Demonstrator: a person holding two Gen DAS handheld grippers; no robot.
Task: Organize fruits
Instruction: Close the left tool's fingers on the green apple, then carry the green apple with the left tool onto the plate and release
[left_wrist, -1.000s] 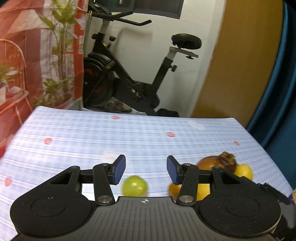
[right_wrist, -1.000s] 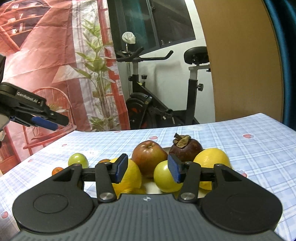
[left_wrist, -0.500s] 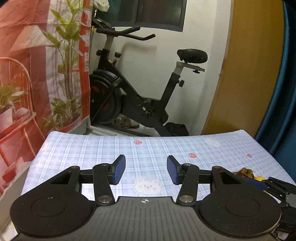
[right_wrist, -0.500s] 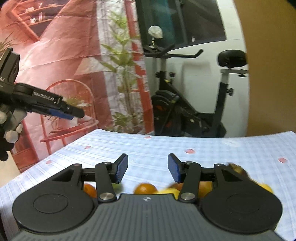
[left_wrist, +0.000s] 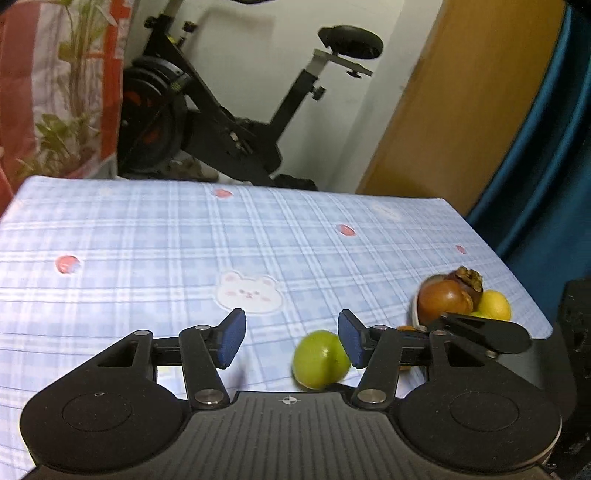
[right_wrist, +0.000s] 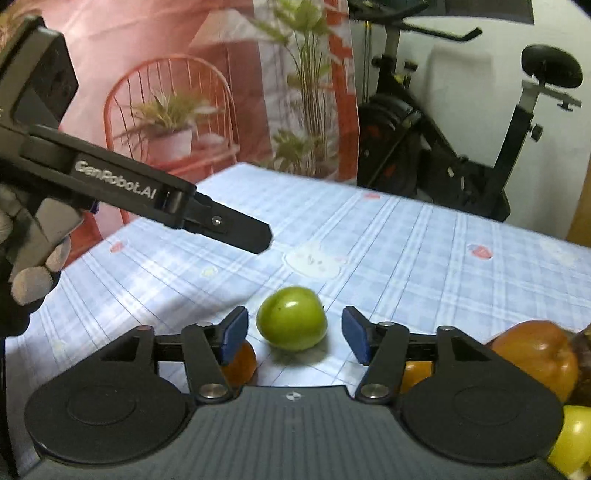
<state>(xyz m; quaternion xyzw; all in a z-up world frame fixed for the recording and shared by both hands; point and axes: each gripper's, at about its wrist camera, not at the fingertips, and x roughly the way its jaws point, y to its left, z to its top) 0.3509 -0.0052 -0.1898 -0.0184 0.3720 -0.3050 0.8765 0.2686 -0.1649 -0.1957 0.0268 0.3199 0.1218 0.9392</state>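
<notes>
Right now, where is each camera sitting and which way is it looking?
Left wrist: sits on the left tool, looks down across the checked tablecloth toward the exercise bike; its own open fingers show, just opened wider.
Right wrist: sits on the right tool, same way, green fruit between its open, just-widened fingers, untouched; the left tool and a gloved hand show.
Shared: green fruit, brown fruit, tablecloth, bike.

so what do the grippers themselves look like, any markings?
Both grippers, left and right, are matte black plastic with ribbed bases, round pivot discs, silver screws and blue pads. The left one's side reads GenRobot.AI in white. The hand holding it wears a grey glove.
</notes>
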